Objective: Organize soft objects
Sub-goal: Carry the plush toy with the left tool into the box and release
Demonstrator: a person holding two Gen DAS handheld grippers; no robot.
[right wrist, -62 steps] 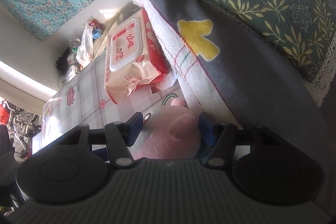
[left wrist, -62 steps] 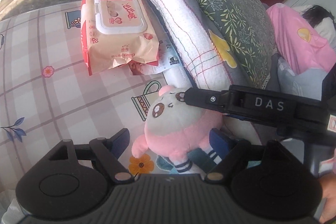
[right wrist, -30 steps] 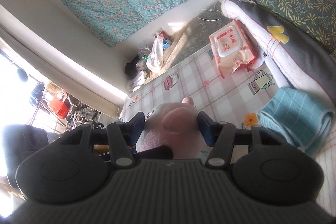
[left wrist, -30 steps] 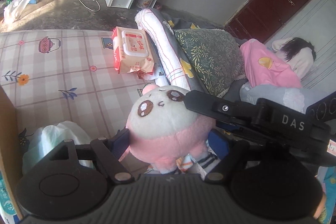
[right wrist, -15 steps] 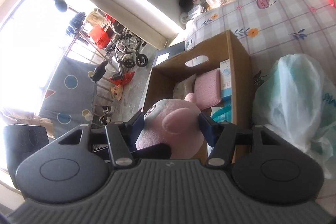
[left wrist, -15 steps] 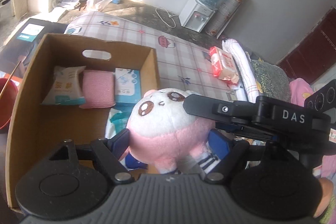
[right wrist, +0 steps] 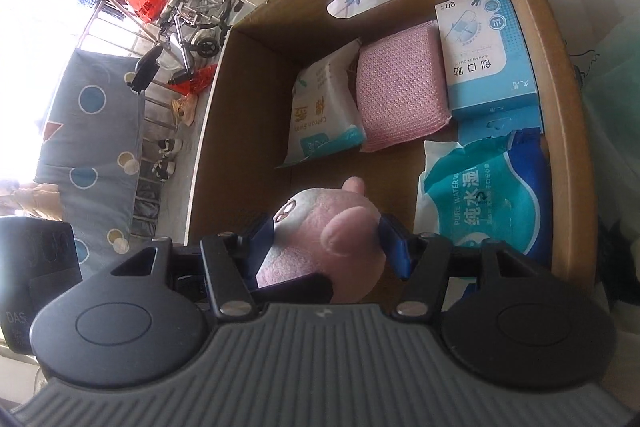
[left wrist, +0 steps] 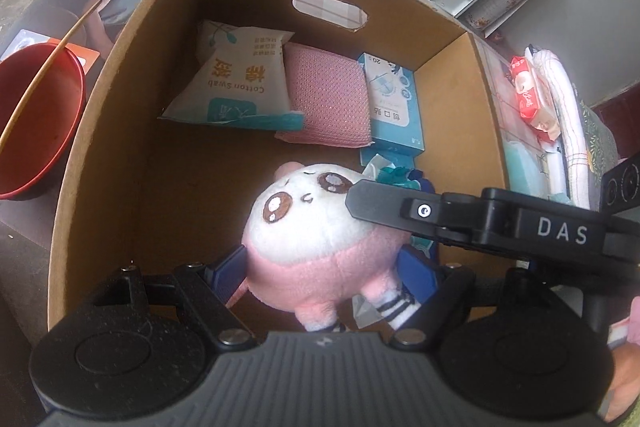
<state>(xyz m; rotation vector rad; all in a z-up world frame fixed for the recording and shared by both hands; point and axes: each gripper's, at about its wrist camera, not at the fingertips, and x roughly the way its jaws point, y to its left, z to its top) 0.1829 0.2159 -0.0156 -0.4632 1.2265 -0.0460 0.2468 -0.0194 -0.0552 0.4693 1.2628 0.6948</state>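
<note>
Plush [left wrist: 316,239] held over open box [left wrist: 132,163], above the bare floor patch near the front. Clamped from two sides: left gripper [left wrist: 324,275] squeezing the lower body, right gripper [right wrist: 326,247] gripping the head, probably to steady the round, squashy shape. Back row already filled: swab bag [left wrist: 236,83], pink sponge [left wrist: 328,99], blue carton [left wrist: 394,107]; wipes pack [right wrist: 480,199] at the side. Contact with box floor not visible, likely none yet.
</note>
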